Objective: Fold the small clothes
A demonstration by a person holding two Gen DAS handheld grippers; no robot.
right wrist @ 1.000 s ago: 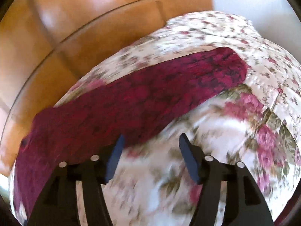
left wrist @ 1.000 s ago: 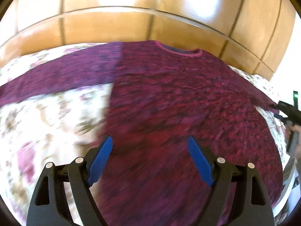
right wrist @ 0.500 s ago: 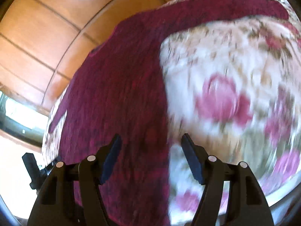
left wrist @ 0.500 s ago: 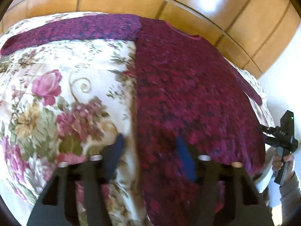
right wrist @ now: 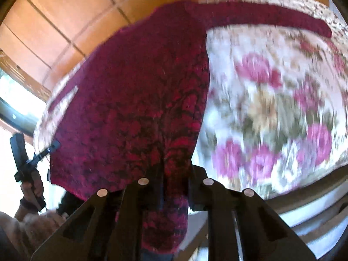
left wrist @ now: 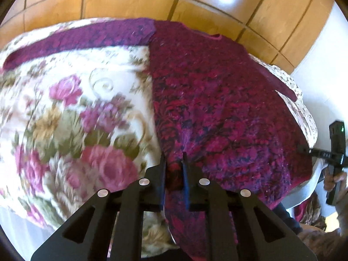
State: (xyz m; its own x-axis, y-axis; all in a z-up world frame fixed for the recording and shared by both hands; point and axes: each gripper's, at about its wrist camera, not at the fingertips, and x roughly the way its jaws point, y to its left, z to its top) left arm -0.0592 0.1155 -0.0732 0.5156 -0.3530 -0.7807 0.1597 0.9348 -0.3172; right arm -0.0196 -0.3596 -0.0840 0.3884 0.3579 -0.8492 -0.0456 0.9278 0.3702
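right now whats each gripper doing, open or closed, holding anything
Left gripper: closed on the bottom hem of the sweater.
Right gripper: closed on the same hem, at the other corner.

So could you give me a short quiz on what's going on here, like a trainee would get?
1. True or false: the left gripper is shut on the sweater's bottom hem.
2. What lies under the sweater? A) floral bedspread B) bare wood C) towel
3. Fill in: the right gripper pinches the sweater near its ___ edge.

Key: 1 true; 2 A; 3 bottom.
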